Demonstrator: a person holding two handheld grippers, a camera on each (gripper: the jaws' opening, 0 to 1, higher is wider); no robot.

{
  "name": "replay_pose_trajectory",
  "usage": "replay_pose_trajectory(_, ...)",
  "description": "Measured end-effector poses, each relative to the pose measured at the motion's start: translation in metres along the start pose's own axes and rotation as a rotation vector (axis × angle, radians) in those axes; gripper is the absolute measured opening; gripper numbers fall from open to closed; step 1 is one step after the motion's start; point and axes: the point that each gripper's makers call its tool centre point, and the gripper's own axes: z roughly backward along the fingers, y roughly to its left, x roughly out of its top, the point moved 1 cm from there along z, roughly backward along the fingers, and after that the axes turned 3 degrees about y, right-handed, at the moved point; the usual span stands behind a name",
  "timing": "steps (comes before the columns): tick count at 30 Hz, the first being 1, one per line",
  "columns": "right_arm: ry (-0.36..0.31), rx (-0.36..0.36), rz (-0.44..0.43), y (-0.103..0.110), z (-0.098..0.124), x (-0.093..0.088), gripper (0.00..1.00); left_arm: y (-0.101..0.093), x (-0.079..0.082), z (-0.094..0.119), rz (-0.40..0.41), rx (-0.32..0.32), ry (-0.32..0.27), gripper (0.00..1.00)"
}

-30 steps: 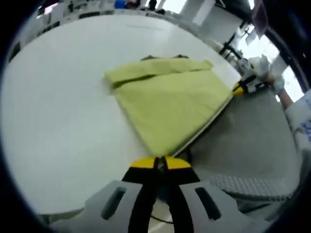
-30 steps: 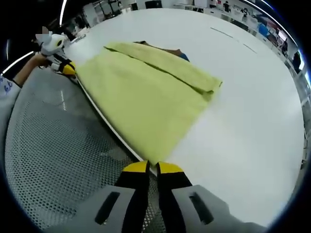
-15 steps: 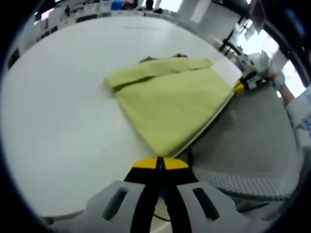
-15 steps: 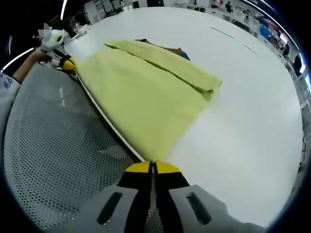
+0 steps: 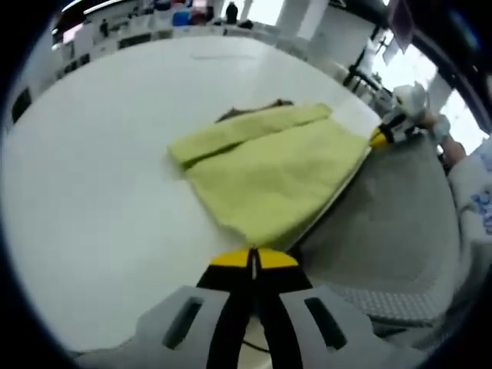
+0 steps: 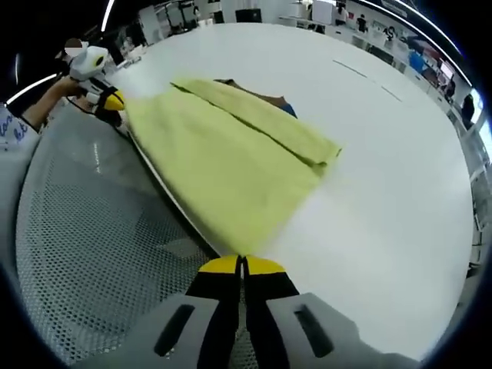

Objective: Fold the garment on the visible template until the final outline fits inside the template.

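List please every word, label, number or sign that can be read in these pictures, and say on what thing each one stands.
No text can be read.
The sleeve at the edge of the left gripper view bears blue marks, too blurred to read.
The garment, the table and both grippers, left and right, bear no text.
Things in the far background are too small and blurred to tell.
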Motion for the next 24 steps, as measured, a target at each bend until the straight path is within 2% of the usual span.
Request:
replay_pose_trajectory(6,0.005,0.003,-0.007,0.001,-0.002,-0.002,0.02,-0.003,-0.006,-0.002,-0.012,-0.018,0.027,0.0)
replay_pose_trajectory(10,0.007,0.006,-0.012,0.001,-0.003,-0.004,0.02,0.003,-0.01,-0.004,-0.01,0.007,0.032,0.0)
replay_pose_trajectory(11,0.008,0.007,-0.012,0.001,-0.003,-0.004,0.02,0.004,-0.01,-0.003,-0.009,0.011,0.031,0.01)
replay_pose_trajectory(14,0.012,0.009,-0.011,0.001,-0.003,-0.005,0.02,0.005,-0.011,-0.003,-0.009,0.015,0.038,0.11)
replay_pose_trajectory(16,0.015,0.011,-0.011,0.001,-0.004,-0.005,0.02,0.0,-0.012,-0.006,-0.012,-0.01,0.05,0.1)
replay_pose_trajectory(19,0.016,0.01,-0.008,0.001,-0.004,-0.005,0.02,0.0,-0.011,-0.009,-0.009,-0.007,0.047,0.12)
replay_pose_trajectory(22,0.015,0.011,-0.012,0.001,-0.004,-0.006,0.02,0.003,-0.009,-0.012,0.014,-0.003,0.039,0.09)
replay_pose_trajectory(24,0.015,0.012,-0.014,0.001,-0.004,-0.006,0.02,0.003,-0.009,-0.014,0.032,-0.018,0.038,0.01)
